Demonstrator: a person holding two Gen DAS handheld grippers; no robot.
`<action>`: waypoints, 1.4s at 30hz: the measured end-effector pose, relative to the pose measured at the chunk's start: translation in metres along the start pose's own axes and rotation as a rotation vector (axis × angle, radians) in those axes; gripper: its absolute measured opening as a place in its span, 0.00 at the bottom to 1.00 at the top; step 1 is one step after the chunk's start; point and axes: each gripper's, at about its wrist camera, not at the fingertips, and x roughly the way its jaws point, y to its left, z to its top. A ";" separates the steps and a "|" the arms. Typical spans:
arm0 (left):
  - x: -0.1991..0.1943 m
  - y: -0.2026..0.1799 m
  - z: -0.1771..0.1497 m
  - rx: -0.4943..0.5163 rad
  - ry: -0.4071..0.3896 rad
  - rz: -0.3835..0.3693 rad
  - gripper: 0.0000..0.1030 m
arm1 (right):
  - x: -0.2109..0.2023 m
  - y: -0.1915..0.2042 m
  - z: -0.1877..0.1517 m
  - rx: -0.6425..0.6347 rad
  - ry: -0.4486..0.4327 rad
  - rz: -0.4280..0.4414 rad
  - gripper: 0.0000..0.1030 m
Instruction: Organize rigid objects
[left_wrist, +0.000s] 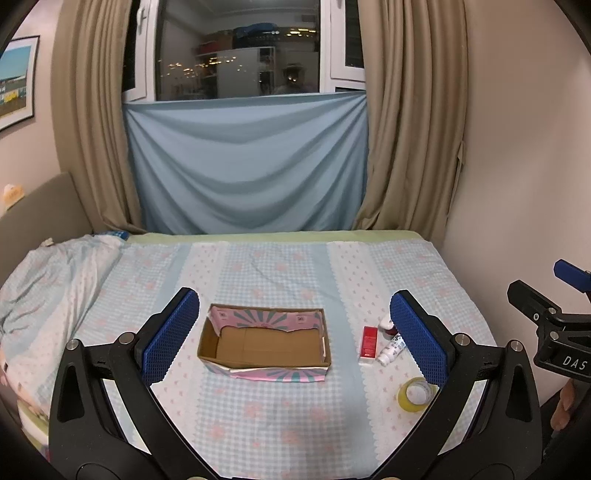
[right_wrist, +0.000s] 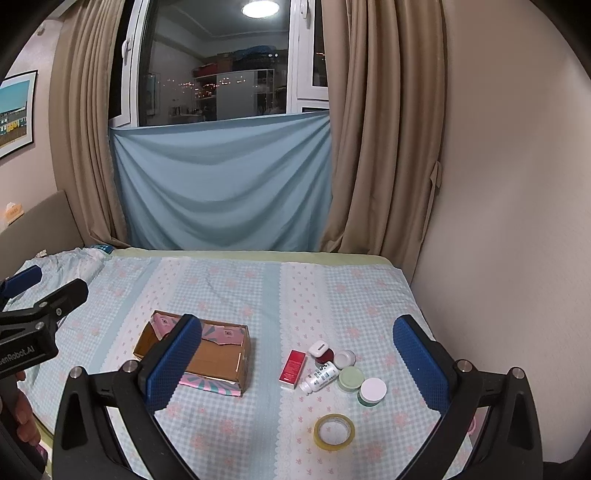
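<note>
An open cardboard box (left_wrist: 264, 345) (right_wrist: 218, 360) wrapped in pink paper lies empty on the checked bedsheet. To its right sits a cluster: a red box (right_wrist: 292, 369) (left_wrist: 368, 341), a white bottle lying down (right_wrist: 319, 377) (left_wrist: 392, 349), a white and maroon case (right_wrist: 320, 350), a small white jar (right_wrist: 345, 359), a green-lidded jar (right_wrist: 351, 378) and a white-lidded jar (right_wrist: 373, 391). A yellow tape roll (right_wrist: 334, 431) (left_wrist: 415, 393) lies nearer. My left gripper (left_wrist: 293, 341) hovers open before the box, holding nothing. My right gripper (right_wrist: 299, 363) hovers open before the cluster, also holding nothing.
A rumpled quilt (left_wrist: 55, 273) is heaped at the bed's left. A wall (right_wrist: 498, 221) borders the bed on the right. Beige curtains (left_wrist: 406, 129) and a blue cloth (left_wrist: 247, 166) hang behind. The right gripper's body (left_wrist: 554, 325) shows at the left view's right edge.
</note>
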 end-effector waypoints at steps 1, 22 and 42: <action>0.000 0.001 0.000 0.002 0.000 -0.001 0.99 | 0.001 0.000 0.001 0.000 0.000 -0.001 1.00; 0.006 -0.009 -0.003 0.006 0.009 -0.007 0.99 | 0.001 -0.009 0.002 0.022 0.009 -0.018 1.00; 0.033 -0.011 0.002 0.011 0.084 -0.047 0.99 | 0.004 -0.018 0.005 0.060 0.021 -0.082 1.00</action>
